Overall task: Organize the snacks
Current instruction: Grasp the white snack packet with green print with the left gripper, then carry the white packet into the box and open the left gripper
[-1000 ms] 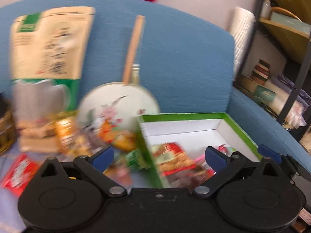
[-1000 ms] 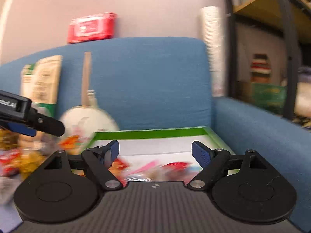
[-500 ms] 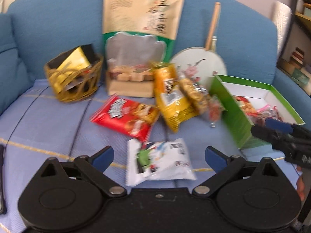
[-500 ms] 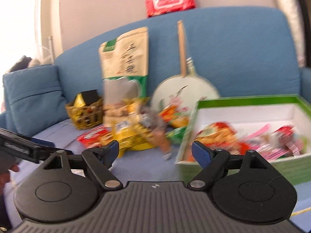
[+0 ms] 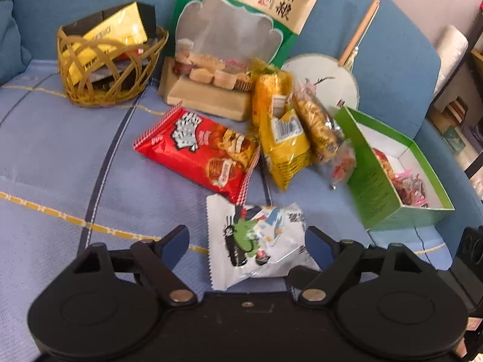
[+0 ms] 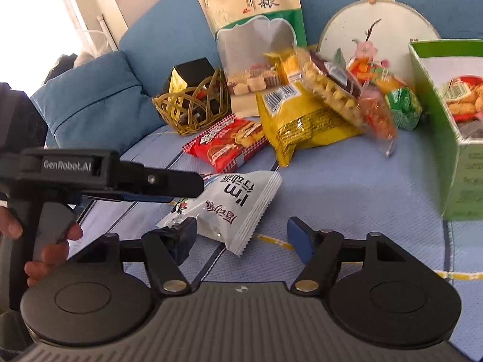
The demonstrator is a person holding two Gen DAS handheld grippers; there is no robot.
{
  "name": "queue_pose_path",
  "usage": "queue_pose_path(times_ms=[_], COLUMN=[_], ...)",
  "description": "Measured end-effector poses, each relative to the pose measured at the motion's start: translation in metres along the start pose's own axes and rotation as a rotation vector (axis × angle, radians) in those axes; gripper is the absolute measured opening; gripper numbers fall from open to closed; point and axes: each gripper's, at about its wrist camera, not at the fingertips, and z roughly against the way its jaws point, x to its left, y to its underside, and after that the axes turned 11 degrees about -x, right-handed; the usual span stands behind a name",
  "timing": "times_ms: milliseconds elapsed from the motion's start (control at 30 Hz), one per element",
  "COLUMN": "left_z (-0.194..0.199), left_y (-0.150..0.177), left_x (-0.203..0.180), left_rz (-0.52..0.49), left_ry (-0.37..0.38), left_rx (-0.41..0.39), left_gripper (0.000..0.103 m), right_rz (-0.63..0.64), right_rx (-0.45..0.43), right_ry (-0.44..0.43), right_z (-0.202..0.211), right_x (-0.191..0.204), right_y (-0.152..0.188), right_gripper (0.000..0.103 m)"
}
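From my left wrist view, my left gripper (image 5: 246,242) stands with fingers wide apart around the white foil snack packet (image 5: 256,241) at lower centre; the green-walled cardboard box (image 5: 374,178) sits at right, holding snacks. From my right wrist view, my right gripper (image 6: 241,236) is spread apart too, the same packet (image 6: 232,205) lying just ahead at centre

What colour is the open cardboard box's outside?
Green cardboard box, white inside; clearest in the left wrist view.

White snack packet (image 5: 259,241) flat on sofa cover (image 5: 60,157)
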Motion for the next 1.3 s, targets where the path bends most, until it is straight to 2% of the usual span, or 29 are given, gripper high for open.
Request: queue_pose_path(times_ms=[100,133,167,200,233,267,333,400,433,500,633,800,1067,1300], left_z=[-0.006,-0.007,-0.008,-0.011,-0.013,-0.016,-0.018,-0.015,-0.011,-0.001,0.013,0.005,-0.044,-0.086], left_y=[0.002,0.003,0.003,0.004,0.003,0.003,0.002,0.000,-0.003,-0.011,-0.032,-0.059,-0.079,-0.082], left_x=[0.009,0.011,0.012,0.011,0.010,0.009,0.002,-0.009,-0.014,-0.026,-0.052,-0.095,-0.166,-0.208], left_rz=[0.059,0.076,0.090,0.109,0.127,0.145,0.162,0.139,0.126,0.104,0.061,-0.003,-0.086,-0.130], left_ry=[0.022,0.032,0.039,0.056,0.067,0.078,0.086,0.085,0.093,0.121,0.185,0.271,0.388,0.458], left_rx=[0.012,0.009,0.010,0.021,0.031,0.038,0.046,0.028,0.012,-0.026,-0.091,-0.118,-0.100,-0.057], left_gripper=[0.103,0.101,0.089,0.076,0.070,0.052,0.048,0.037,0.035,0.030,0.027,0.024,0.024,0.023], right_rz=[-0.004,-0.005,-0.009,-0.014,-0.020,-0.024,-0.027,-0.022,-0.015,-0.021,-0.006,-0.024,-0.087,-0.120], right_rx=[-0.003,0.003,0.004,0.004,0.010,0.019,0.020,0.012,-0.004,-0.049,-0.155,-0.257,-0.369,-0.429], right_ry=[-0.002,0.005,0.010,0.003,-0.016,-0.020,-0.011,0.005,0.008,0.003,0.006,0.040,0.173,0.307], right_z=[0.000,-0.002,-0.003,-0.003,-0.003,-0.003,0.000,0.007,0.012,0.024,0.050,0.080,0.115,0.133], right_x=[0.001,0.001,0.000,-0.001,-0.002,-0.002,-0.005,-0.005,-0.005,-0.006,-0.007,-0.025,-0.067,-0.101], right_y=[-0.001,0.000,0.000,0.000,0.000,0.000,-0.001,-0.004,-0.007,-0.016,-0.033,-0.051,-0.068,-0.074], right_gripper=[0.103,0.099,0.096,0.084,0.063,0.059,0.045,0.036,0.033,0.032,0.030,0.028,0.028,0.028])
